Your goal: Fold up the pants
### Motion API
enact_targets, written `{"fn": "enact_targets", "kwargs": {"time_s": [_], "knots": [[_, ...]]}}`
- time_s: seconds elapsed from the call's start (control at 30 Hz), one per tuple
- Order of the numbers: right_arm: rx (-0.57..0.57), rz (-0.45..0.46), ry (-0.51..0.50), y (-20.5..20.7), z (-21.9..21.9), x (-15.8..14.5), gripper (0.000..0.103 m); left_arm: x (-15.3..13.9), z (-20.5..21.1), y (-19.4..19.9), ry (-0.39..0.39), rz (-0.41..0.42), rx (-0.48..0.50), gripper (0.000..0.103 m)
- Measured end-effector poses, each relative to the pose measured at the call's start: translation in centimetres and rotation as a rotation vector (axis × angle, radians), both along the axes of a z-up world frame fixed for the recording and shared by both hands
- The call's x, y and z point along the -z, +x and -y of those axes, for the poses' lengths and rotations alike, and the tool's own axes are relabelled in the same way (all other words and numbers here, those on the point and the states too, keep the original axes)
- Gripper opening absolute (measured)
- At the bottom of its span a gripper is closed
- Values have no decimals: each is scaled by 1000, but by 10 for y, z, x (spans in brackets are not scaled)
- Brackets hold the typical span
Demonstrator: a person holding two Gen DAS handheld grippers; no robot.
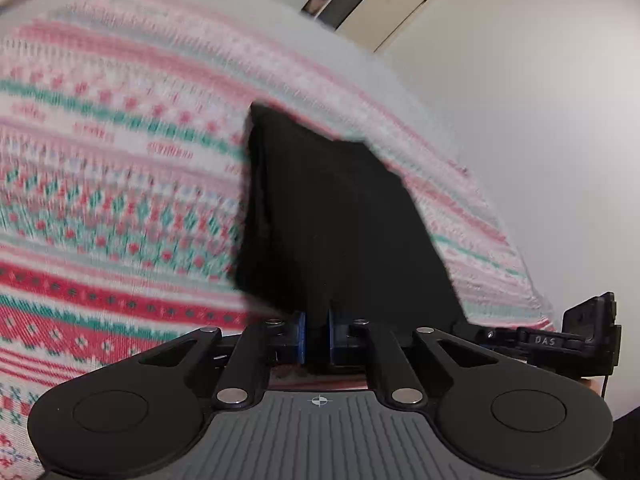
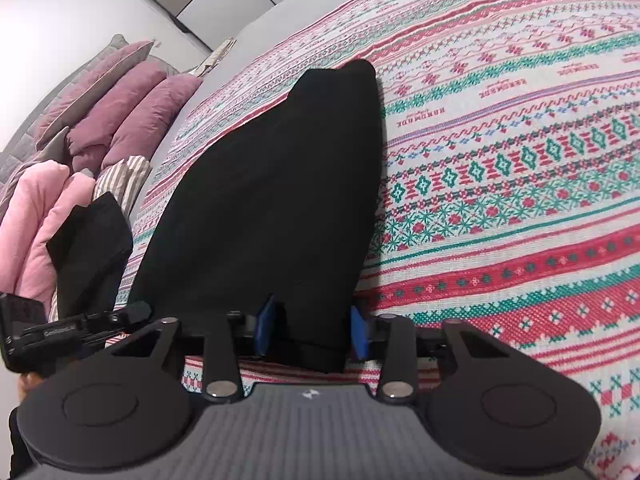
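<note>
Black pants (image 2: pixel 272 184) are laid out on the patterned bedspread (image 2: pixel 520 200), running from the near edge toward the far side. Both claws have the near end. Left gripper (image 1: pixel 317 334) is pinched nearly closed on a thin fold of fabric, while the right gripper (image 2: pixel 310 330) has its jaws wider apart around a thicker bunch, prob touching both pads.

Fabric looks soft, light and floppy imo, so it'll sag and drag w/o support; corners or hem edge are the best grab spots. No containers in view, just pillows (image 2: pixel 120 100) far left.
</note>
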State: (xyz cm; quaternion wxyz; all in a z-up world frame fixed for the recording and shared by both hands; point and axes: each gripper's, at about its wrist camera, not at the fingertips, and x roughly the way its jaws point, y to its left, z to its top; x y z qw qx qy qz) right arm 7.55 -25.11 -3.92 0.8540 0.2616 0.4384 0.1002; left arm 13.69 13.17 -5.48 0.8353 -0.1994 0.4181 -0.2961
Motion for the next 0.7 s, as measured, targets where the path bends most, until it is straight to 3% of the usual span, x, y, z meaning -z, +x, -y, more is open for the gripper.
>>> {"fn": "enact_targets", "kwargs": {"time_s": [0.1, 0.23, 0.37, 0.43, 0.5, 0.57, 0.7], "knots": [[-13, 27, -6, -5, -3, -8, 40, -10, -4, -6, 12, 53, -26, 8], [-37, 0, -64, -1, -10, 2, 39, 15, 8, 0, 170, 13, -25, 12], [-45, -22, -114, -2, -15, 4, 39, 19, 15, -9, 218, 41, -39, 20], [-38, -17, -146, -7, -16, -7, 41, 9, 17, -15, 229, 52, -53, 29], [-35, 31, -198, -15, -21, -21, 47, -2, 21, -22, 243, 74, -62, 54], [-34, 85, -251, -24, -27, -34, 54, -15, 28, -33, 258, 98, -83, 70], [-33, 171, -377, -40, -45, -53, 67, -33, 49, -52, 327, 141, -109, 79]]}}
